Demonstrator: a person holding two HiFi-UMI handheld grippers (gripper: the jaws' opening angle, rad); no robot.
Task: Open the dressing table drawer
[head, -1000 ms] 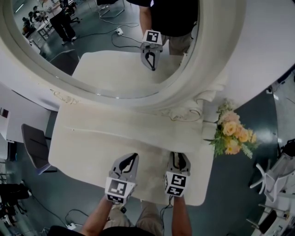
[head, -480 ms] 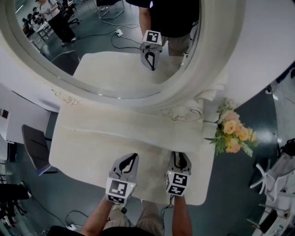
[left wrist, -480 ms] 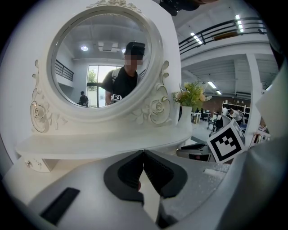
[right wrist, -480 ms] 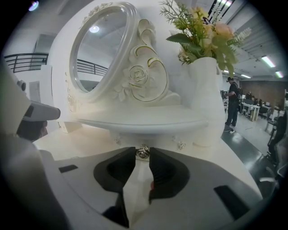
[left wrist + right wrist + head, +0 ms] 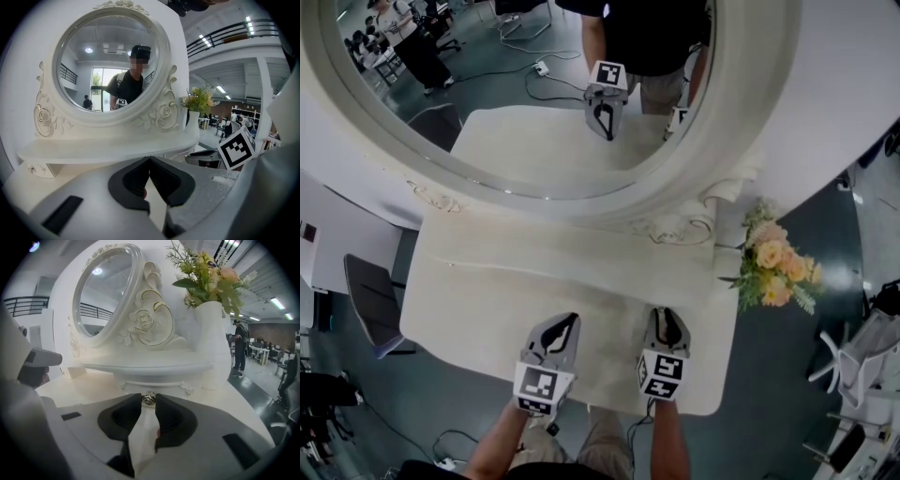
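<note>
**Lining Up on the Drawer Knob**

The right hand-held gripper (image 5: 665, 317), jaws narrowly apart and gripping nothing, sights the small faceted metal knob (image 5: 149, 398) of the drawer (image 5: 157, 382), tucked under the curved shelf (image 5: 140, 365) at the back edge of the glossy white desk (image 5: 478, 309). Next, likely: advance, pinch, pull straight. The left hand-held gripper (image 5: 149, 161) rests closed, empty.

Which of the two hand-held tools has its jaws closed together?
The grey left tool: its jaws meet with nothing between them. The right tool has its jaws apart, with a small silver metal knob between them.
</note>
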